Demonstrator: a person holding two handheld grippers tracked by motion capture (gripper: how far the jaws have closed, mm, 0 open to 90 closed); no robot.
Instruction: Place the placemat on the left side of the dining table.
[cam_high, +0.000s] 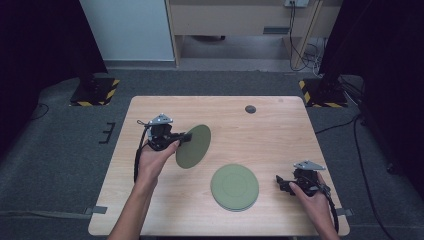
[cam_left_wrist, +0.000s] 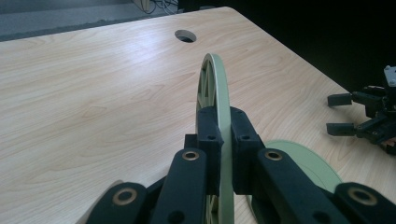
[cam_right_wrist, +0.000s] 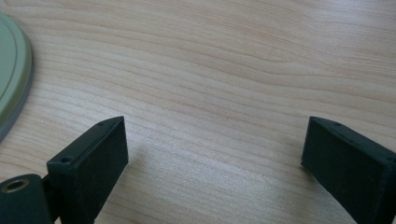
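Here the left gripper (cam_high: 186, 136) is clamped on the rim of a green plate (cam_high: 194, 146), holding it tilted up on edge, off the table (cam_high: 280, 130), left of centre. The right gripper (cam_high: 281, 182) rests near the right edge, jaws wide apart and empty, just beside the plate stack (cam_high: 234, 187) lying flat.

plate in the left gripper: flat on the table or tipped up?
Tipped up on edge. The left gripper is shut on the green plate at its rim, holding it edge-on and clear of the stack of plates lying flat.
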